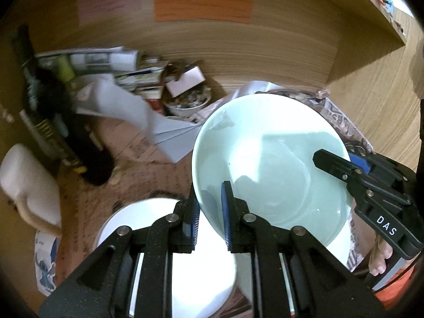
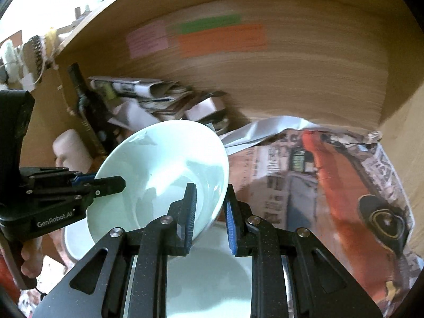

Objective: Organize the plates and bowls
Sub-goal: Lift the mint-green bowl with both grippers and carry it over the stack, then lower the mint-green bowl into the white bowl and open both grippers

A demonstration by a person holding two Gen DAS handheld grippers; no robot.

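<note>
Between the jaws of both grippers sits the rim of one pale green glazed ceramic bowl (image 1: 267, 159), carried tilted in the air: the left gripper (image 1: 210, 206) is closed on the near-left rim, one pad inside the wall and one outside, and the right gripper (image 1: 341, 163) pinches the opposite rim in the same way (each grips only a thin edge). Below the left jaws lies a white round plate (image 1: 148, 228), and a second white dish (image 2: 212, 273) lies directly beneath the right jaws; the bowl hangs above both without visible contact. Risk assessment: the glaze is smooth and each hold is narrow, so any uneven movement of the two hands could twist the rim out of one pair of pads, dropping the bowl onto the crockery below and chipping it. A steep tilt would increase that load. View differences: the left wrist camera alone shows the person's fingers (image 1: 381, 259) on the right gripper's handle and a small container of odds and ends (image 1: 185, 103) beyond the jaws; the right wrist camera alone shows the crumpled printed newspaper (image 2: 331, 180) spread to the right of its jaws.
</note>
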